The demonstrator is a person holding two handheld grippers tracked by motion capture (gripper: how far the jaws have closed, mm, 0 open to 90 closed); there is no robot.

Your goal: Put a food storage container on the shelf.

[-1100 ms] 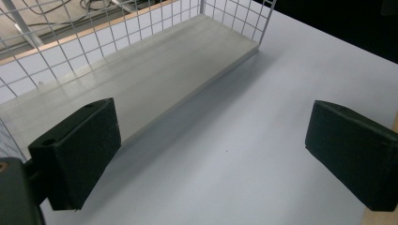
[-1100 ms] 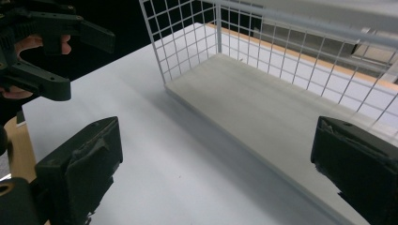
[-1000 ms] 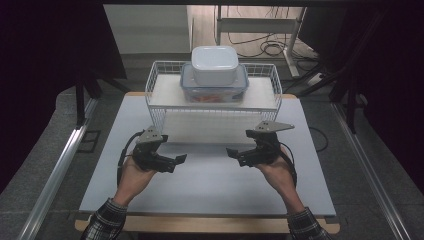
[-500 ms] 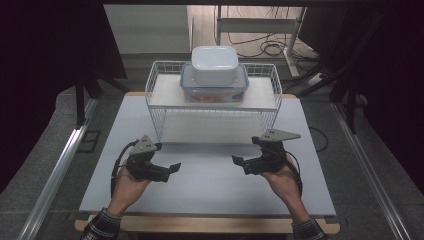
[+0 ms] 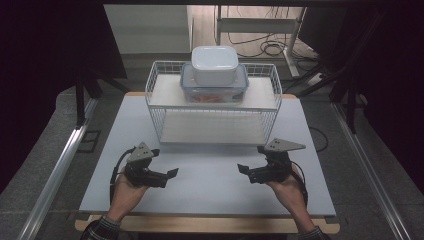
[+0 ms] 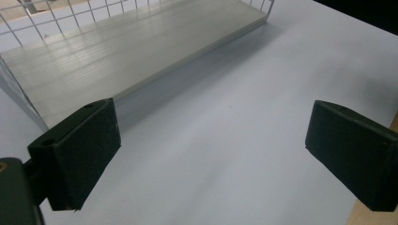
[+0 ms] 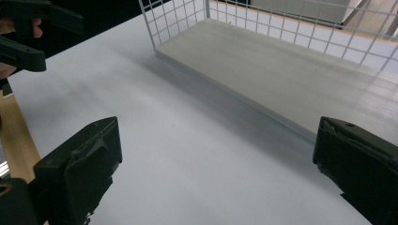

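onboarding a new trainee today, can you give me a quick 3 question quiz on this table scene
1. True or false: both claws, left claw and right claw, are open with nothing between their jaws.
2. Multiple choice: where does the white lidded box sit? A) on the table in front of the rack B) on top of the clear container on the wire rack's upper shelf C) on the rack's lower shelf
3. Fill in: on the white table, the two claws point ______ each other.

Key: 1 true; 2 B; 3 toward
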